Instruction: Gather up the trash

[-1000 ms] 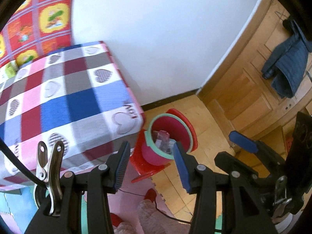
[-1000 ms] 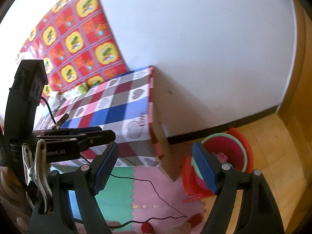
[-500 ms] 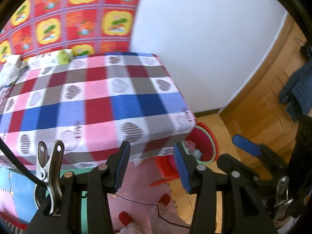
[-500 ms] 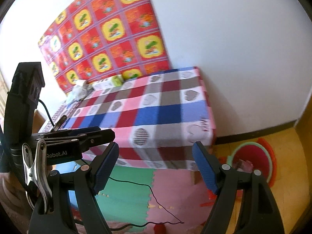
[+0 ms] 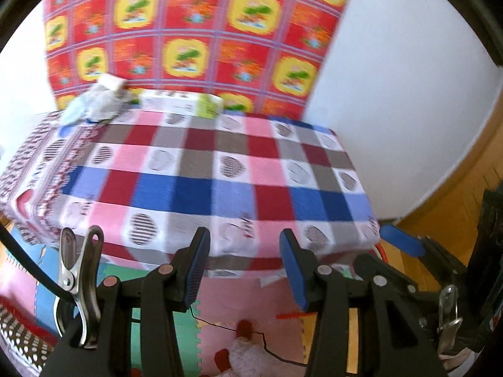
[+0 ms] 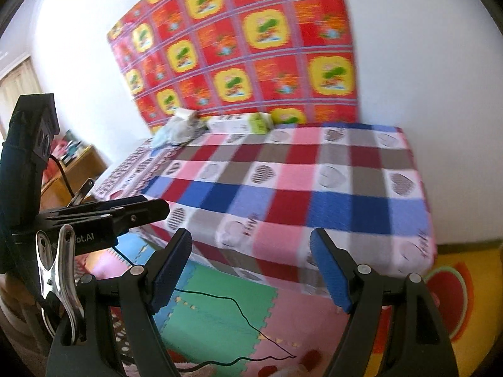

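A table with a checked heart-pattern cloth (image 5: 201,185) (image 6: 301,188) fills both views. At its far left corner lies a crumpled pale pile of bags and tissue (image 5: 97,103) (image 6: 179,128). Beside it lies a white and green carton (image 5: 185,103) (image 6: 242,122). The red bin with a green rim (image 6: 452,286) shows on the floor at the right, below the table corner. My left gripper (image 5: 243,264) is open and empty, in front of the table's near edge. My right gripper (image 6: 251,270) is open and empty, also short of the near edge.
A red and yellow patterned sheet (image 5: 195,31) hangs on the white wall behind the table. Coloured foam mats (image 6: 220,308) and a thin black cable (image 6: 239,314) lie on the floor. A wooden cabinet (image 6: 75,166) stands at the left. A wooden door (image 5: 471,188) is at the right.
Both views have swung left and up, from the red bin on the floor to the tabletop. The trash pile and carton have come into view. Both grippers stay open.
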`<state>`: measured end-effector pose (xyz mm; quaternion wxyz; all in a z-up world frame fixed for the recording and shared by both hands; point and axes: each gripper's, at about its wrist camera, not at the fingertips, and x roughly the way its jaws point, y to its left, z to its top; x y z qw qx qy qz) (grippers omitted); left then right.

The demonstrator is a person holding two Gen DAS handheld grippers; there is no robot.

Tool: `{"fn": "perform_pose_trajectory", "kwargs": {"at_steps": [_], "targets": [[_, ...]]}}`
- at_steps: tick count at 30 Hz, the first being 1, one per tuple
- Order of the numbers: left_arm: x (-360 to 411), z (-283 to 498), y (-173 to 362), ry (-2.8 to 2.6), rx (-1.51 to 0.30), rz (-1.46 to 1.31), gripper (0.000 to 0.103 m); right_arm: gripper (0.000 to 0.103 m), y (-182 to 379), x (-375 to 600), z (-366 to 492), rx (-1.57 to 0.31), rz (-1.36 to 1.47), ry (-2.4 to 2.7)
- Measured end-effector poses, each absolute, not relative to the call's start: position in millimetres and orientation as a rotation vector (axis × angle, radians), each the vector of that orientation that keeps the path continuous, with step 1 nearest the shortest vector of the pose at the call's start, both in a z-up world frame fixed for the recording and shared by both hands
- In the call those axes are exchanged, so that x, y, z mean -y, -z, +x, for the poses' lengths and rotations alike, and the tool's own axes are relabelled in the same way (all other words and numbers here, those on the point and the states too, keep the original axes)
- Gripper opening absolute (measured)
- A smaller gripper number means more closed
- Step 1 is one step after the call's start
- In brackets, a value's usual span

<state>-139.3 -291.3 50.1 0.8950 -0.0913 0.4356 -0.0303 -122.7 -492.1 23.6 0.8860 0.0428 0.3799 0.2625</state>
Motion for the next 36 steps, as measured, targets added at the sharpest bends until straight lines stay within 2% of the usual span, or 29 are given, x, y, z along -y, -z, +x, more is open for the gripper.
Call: {"fn": "perform_pose_trajectory", "kwargs": {"at_steps": [18,36], "targets": [[128.7,-93.1,-62.1,-0.221,-0.872,-0.292,0.048,0.079,-31.5,345.9,-35.1,-0.796,0.015,-0.804],[15.6,-35.1,-64.9,-0.379,-0.856,-0.343,0.048,0.079,-32.9,241.9,57.7,-0.832,0.014,-0.885]]}}
